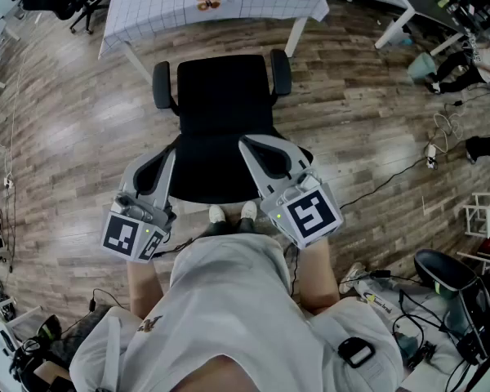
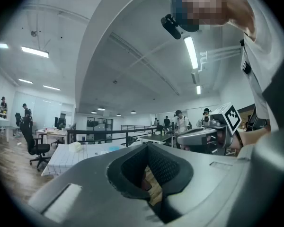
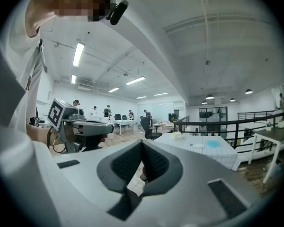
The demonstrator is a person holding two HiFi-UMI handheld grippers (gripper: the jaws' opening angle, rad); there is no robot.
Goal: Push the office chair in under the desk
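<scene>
**A:** In the head view, the office chair (image 1: pixel 224 104) stands right in front of you on the wooden floor (image 1: pixel 367 121). Its seat is turned toward the counter (image 1: pixel 220 2) with the checked cloth (image 1: pixel 147 11).

**B:** The seat's front edge stops just short of that counter, so the chair is not under it. Your left gripper (image 1: pixel 165 162) lies over the left end of the chair's backrest. Your right gripper (image 1: pixel 249 147) lies over the backrest's right half. From up here I can't tell whether either one touches the backrest.

**A:** In the left gripper view, your jaws are together with nothing between them. Only a sliver of floor shows below the tips. The counter sits ahead to the left, and your right gripper, with its marker cube, shows at the right. The chair itself is hidden beneath the gripper's body.

**B:** In the right gripper view it is the same: your jaws are closed on nothing, with a strip of floor under them. The counter lies ahead to the right, your left gripper shows at the left, and again the chair is out of sight below.
</scene>
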